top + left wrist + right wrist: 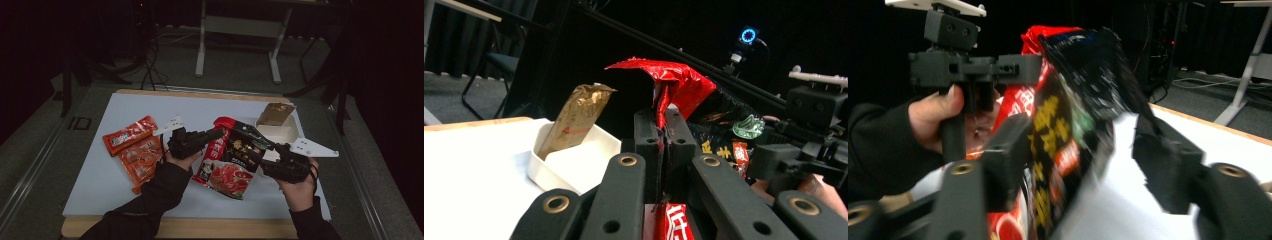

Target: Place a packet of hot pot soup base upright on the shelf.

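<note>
The left claw (216, 134) is clamped on the red top corner of the big snack bag (231, 159), holding it up off the bench (100, 170) with its long axis slanting down toward the person. The right claw (261, 156) comes in from the bag's other side; its jaws stand apart around the dark upper edge, not yet pressing. That edge lies straight ahead between them, so the right hand (299, 189) is the one to close next.
</note>
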The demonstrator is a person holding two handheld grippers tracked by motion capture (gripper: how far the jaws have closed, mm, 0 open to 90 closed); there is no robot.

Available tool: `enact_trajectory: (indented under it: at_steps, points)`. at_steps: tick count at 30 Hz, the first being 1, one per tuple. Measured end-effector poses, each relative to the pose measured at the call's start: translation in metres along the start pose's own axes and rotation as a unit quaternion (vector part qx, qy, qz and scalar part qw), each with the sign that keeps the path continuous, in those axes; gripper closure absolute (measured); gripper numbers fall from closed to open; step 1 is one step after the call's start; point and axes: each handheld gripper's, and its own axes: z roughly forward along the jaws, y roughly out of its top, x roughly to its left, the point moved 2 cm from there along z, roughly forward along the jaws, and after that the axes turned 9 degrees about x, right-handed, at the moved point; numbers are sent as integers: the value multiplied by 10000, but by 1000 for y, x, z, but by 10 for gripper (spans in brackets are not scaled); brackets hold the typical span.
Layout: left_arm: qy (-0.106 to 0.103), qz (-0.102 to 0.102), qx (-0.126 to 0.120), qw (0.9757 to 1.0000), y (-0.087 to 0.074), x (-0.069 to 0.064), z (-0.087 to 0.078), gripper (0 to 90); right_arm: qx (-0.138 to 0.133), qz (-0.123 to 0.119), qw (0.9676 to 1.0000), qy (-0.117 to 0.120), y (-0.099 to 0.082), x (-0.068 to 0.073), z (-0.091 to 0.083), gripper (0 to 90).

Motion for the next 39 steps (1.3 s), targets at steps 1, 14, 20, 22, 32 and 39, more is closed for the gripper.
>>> enact_trajectory:
  at_steps: [1, 14, 20, 22, 32, 39]
  points:
    - [-25, 52, 0, 10000, 0, -1, 1, 878, 19, -10, 10000, 33, 1, 1, 1, 491]
    - [-237, 340, 109, 9991, -3, -4, 0, 819, 54, -27, 9998, 202, 9, 2, -7, 775]
    - [-106, 466, 368, 9982, 0, -7, 1, 684, 96, -151, 9997, 169, 15, -1, -9, 776]
    - [56, 498, 429, 9978, 2, -6, -1, 571, 147, -194, 9996, 107, 15, -3, -9, 776]
    - [326, 535, 855, 9944, -3, -3, -9, 134, 150, -181, 9997, 98, 21, -14, -10, 775]
    - [525, 740, 1085, 9899, -7, -7, -17, 35, 148, -312, 9993, 116, 30, -21, -11, 774]
